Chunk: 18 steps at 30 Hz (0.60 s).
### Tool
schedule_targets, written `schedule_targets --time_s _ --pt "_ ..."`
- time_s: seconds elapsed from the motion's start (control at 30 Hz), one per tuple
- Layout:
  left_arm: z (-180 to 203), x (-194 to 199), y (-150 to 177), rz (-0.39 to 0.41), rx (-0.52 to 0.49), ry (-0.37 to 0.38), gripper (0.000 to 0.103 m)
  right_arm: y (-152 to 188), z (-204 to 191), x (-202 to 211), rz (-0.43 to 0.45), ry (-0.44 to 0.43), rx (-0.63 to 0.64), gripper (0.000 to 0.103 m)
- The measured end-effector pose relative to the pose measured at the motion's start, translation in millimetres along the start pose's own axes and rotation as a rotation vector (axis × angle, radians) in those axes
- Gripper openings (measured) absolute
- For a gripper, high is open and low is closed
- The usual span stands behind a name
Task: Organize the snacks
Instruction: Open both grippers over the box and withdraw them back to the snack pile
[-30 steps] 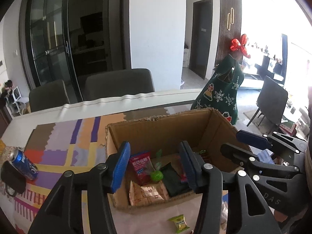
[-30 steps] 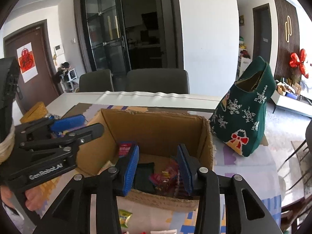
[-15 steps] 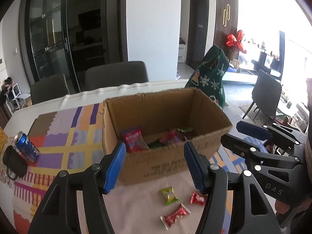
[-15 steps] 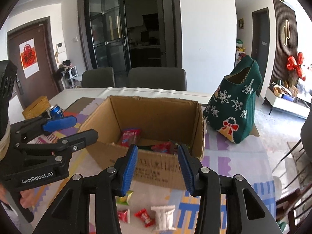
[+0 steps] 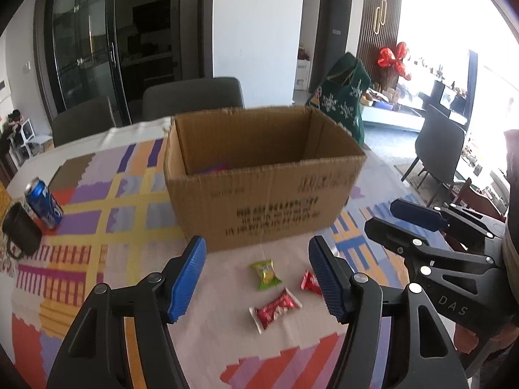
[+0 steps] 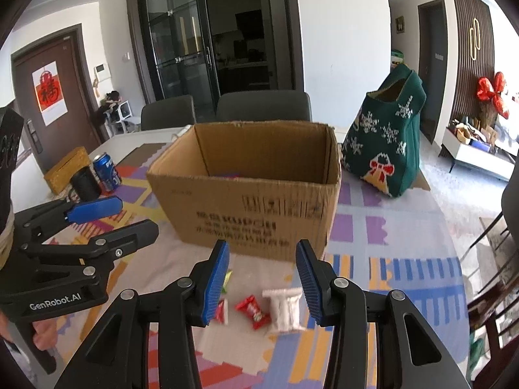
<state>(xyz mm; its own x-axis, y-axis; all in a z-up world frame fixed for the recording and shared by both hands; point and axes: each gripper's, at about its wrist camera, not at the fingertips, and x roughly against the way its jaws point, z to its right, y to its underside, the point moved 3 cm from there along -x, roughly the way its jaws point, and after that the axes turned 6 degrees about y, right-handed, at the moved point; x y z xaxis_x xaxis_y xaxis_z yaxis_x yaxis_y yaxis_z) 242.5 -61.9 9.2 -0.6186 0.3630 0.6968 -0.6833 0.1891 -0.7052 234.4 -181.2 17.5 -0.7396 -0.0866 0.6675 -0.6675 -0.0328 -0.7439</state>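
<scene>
Snacks point(image 5: 274, 306) lie between the opening left gripper's point(image 5: 256, 278) jaws.

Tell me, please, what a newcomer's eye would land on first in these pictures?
Probably the open cardboard box mid-table on the colourful patterned cloth. Next, the small wrapped snacks scattered just in front of it, with both grippers, left and right, empty above them.

Right tool point(image 6: 262, 278) hangs with pads apart above wrapped snacks point(image 6: 252, 312) before the cardboard box point(image 6: 249, 201).

Black grippers point(image 5: 256, 278) with ribbed blue jaws, silver screws.
</scene>
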Motion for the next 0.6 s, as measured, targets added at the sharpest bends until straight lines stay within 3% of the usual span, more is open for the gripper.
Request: schedule_targets --time_s 0.6 --pt "2.5 -49.2 60.8 -0.206 0.015 0.033 0.066 55.3 3.0 -24.0 -0.15 0.005 -0.013 0.044"
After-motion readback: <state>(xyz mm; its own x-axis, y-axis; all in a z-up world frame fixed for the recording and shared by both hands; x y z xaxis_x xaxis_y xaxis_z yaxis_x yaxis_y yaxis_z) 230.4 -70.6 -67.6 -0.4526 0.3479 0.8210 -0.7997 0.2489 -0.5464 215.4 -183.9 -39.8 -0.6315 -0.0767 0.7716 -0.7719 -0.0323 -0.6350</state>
